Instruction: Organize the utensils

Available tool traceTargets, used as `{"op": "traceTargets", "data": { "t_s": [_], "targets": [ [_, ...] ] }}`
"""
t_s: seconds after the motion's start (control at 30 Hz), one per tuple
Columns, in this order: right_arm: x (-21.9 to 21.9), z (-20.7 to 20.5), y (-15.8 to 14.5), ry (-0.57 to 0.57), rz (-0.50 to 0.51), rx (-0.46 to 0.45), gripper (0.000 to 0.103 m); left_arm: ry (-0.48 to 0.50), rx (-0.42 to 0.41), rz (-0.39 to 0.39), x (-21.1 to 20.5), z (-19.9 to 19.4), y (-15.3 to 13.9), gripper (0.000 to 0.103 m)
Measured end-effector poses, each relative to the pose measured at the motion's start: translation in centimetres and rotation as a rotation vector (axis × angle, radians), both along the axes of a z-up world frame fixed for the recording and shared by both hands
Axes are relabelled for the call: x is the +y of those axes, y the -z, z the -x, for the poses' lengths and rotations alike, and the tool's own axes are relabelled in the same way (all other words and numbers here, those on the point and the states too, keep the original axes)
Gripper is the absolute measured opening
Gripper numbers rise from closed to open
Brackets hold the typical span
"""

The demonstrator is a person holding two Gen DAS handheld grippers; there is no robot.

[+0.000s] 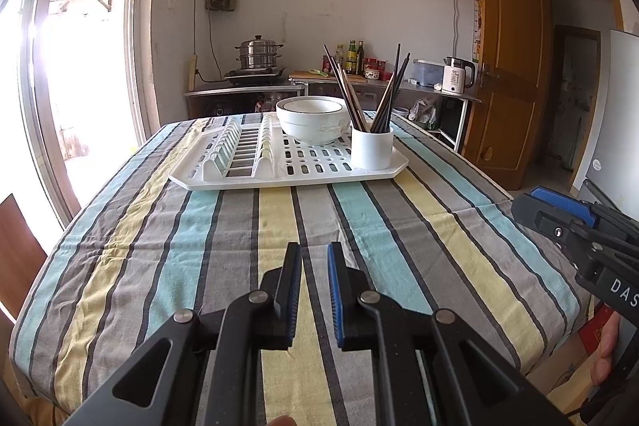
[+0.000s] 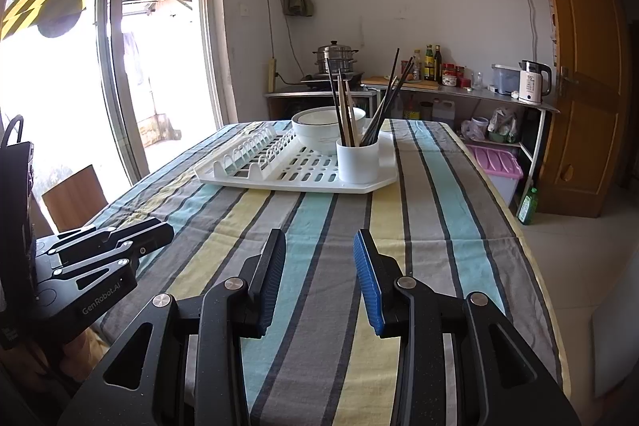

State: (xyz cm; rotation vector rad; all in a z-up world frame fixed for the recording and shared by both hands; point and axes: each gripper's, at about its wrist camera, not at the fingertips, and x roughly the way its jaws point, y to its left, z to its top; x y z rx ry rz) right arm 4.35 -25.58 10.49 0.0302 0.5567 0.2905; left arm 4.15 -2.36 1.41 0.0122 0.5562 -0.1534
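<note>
Standing in the white cup (image 1: 372, 147) at the near right corner of the rack (image 1: 223, 182), the chopsticks (image 1: 351, 94) fan out in two bunches, one leaning left, one right. A bowl (image 1: 311, 124) sits on the rack just behind the cup, touching or nearly so. The rack's plate slots on the left hold nothing that I can see, and no loose utensil shows on the striped cloth (image 1: 279, 226) in either view.

Both grippers hang low over the near end of the table, well apart from the rack. The left gripper (image 1: 314, 258) has its fingers narrow, a slim gap between the pads, holding nothing. The right gripper (image 2: 319, 246) is spread wider, also holding nothing.

With the sticks gathered in the cup, this could be the tidy end of the job, or a start where the sticks are meant to come out and be sorted; I cannot tell which from here.

If either gripper does go for the sticks, I would judge a grip well up the shafts, clear of the cup's rim, to be best, taking one bunch at a time. The cup looks light and tall, so a sideways pull might tip it toward the bowl.
</note>
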Motion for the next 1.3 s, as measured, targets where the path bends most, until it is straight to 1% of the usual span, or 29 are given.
{"op": "traceTargets", "data": {
  "t_s": [0.67, 1.07, 1.3],
  "targets": [
    [-0.14, -0.11, 0.00, -0.002, 0.003, 0.004, 0.037, 0.014, -0.003, -0.006, -0.46, 0.18, 0.14, 0.013],
    [-0.15, -0.12, 0.08, -0.001, 0.005, 0.009, 0.037, 0.009, -0.002, -0.035, -0.88, 0.20, 0.37, 0.013],
    [-0.12, -0.11, 0.06, -0.002, 0.006, 0.007, 0.037, 0.013, -0.001, -0.032, -0.91, 0.19, 0.33, 0.013]
  ]
}}
